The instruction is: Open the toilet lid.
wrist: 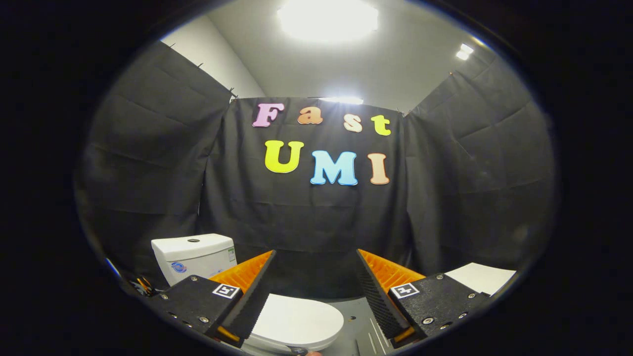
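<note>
Smooth white toilet lid point(296, 319) down, claw point(315, 277) spread

The toilet lid point(296, 321) is plain white, as is the cistern point(194, 257) at ten o'clock of it, which carries a small blue round mark. The gripper point(315, 291) has orange jaws with black ribbed pads; its black mounts bear black-and-white square markers. The floor point(358, 326) is grey.

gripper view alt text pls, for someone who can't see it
The claw hangs open above a white toilet, its two orange-and-black fingers spread wide and touching nothing. The closed toilet lid lies below and between them, with the white cistern to the left against the black cloth wall.
</note>
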A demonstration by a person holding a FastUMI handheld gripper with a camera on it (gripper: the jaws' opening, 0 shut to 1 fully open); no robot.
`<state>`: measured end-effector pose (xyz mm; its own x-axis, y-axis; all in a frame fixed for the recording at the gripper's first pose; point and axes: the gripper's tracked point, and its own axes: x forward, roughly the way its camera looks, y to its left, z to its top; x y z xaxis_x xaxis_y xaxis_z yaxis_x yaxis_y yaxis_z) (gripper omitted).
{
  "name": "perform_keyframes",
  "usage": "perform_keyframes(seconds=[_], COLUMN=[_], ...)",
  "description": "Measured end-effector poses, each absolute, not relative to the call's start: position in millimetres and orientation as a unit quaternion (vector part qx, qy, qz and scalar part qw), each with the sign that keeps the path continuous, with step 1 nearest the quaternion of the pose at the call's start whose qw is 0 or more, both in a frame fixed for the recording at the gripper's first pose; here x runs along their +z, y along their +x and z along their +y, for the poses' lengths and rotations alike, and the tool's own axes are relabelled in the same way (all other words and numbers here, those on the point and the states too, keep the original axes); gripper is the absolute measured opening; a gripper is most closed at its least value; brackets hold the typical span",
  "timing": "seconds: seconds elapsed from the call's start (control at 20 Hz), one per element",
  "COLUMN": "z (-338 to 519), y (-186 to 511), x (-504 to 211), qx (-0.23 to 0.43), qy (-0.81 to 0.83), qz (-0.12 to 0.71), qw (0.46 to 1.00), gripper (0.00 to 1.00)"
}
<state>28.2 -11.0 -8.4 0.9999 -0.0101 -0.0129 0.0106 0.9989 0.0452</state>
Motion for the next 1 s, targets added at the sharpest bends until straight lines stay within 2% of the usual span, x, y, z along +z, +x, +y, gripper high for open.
perform_keyframes(seconds=[0.65,1.0], z=[4,71], y=[36,29], x=[-32,-132], qx=[0.0,0.043], qy=[0.018,0.082], qz=[-0.01,0.073], qw=[1.0,0.993], gripper=[0.95,0.95])
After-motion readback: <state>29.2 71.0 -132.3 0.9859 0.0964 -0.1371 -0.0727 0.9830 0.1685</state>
